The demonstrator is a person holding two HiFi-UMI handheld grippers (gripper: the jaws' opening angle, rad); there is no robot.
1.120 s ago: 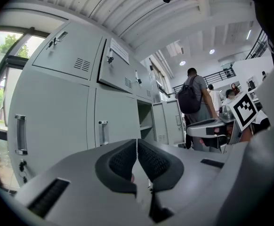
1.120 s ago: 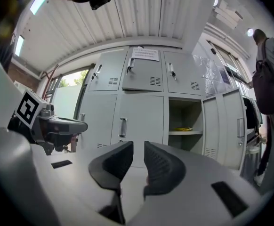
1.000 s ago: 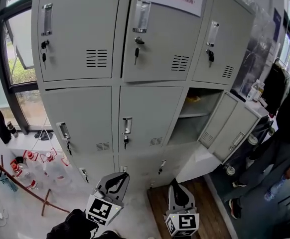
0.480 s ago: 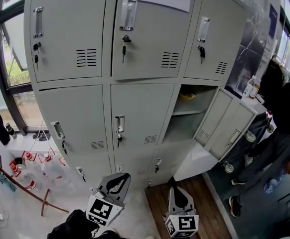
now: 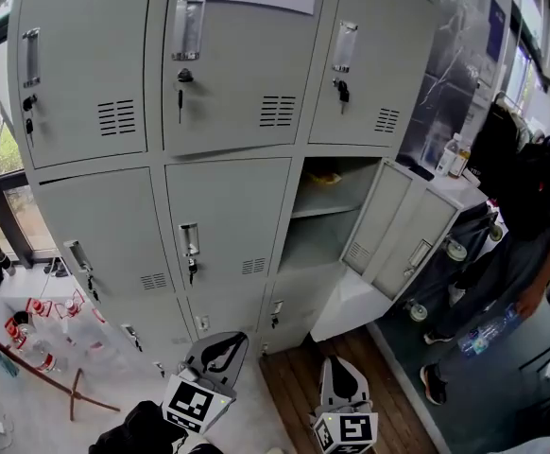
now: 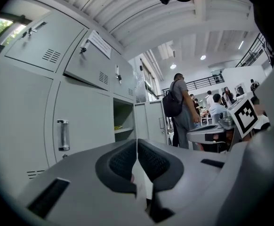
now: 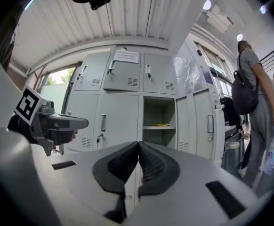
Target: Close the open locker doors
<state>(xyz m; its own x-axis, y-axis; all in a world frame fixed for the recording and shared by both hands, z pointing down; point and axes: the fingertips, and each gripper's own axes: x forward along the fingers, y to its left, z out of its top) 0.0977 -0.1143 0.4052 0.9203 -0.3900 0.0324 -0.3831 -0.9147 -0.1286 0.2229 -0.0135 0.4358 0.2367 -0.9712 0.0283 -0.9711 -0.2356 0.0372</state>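
Step in hand, as judged: approach, no door touched yet. Left gripper [image 5: 226, 337] and right gripper [image 5: 335, 359] are held low in front of the lockers [image 5: 228, 216], pointing level at them. Left gripper view shows its fingers [image 6: 125, 157] pressed together with nothing between them. Right gripper view shows the same: fingers [image 7: 153, 161] closed tight, empty.

The task's thing is the open door [image 5: 374, 218], right column, middle row. It is swung out to the right and stands roughly square to the locker front. The open compartment [image 5: 327, 211] beside it has a shelf [image 5: 322, 210] with a small yellow thing [image 5: 327, 176] on the upper level. A second panel [image 5: 415, 246] with a handle sits just right of the door; cannot tell whether it is another open door. A pale panel [image 5: 351, 305] below also juts out, probably the lower door ajar.

Both grippers are well apart from the door. The next move calls for going forward and right, getting the right gripper onto the door's outer face and sweeping it left until flush. Closed fingers suit pushing. A person [image 5: 530, 206] stands near that side, so room is tight.
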